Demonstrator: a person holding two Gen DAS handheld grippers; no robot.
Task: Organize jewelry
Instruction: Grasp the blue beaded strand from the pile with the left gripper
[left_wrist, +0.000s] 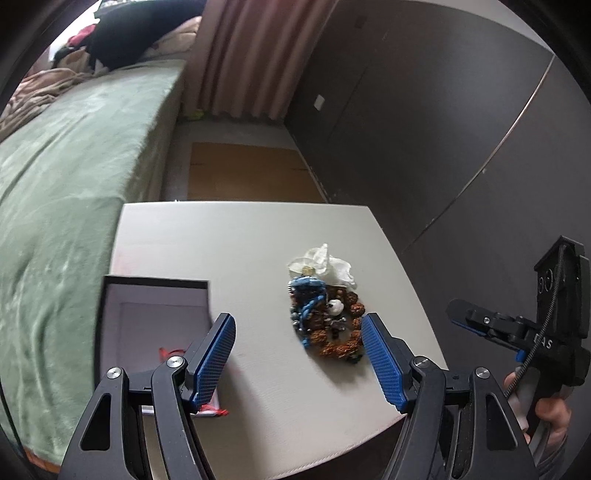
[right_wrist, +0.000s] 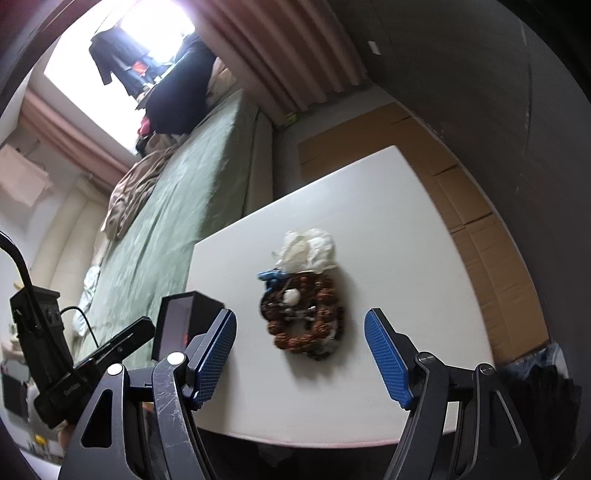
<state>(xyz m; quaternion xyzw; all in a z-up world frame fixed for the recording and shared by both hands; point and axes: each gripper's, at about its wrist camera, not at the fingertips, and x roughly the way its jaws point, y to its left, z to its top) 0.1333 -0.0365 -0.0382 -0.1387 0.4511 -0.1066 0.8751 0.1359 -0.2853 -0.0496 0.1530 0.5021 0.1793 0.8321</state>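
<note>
Left gripper (left_wrist: 298, 360) is spread wide with nothing in it, hovering low over the white table (left_wrist: 240, 236), and from its camera the jewelry pile (left_wrist: 323, 317) (brown bead bracelet, blue beaded strand, white cloth flower all tangled up) sits just ahead toward the right finger, while the open black box (left_wrist: 155, 317) is off to the left, so my worry is a grab here drags the whole clump along instead of one piece. Right gripper (right_wrist: 300, 360) is wide apart and empty too; its view is tilted and a bit blurry, with the pile centred between the fingers, and since both tools aim at the same heap they could easily bump or shove it toward the table edge.
</note>
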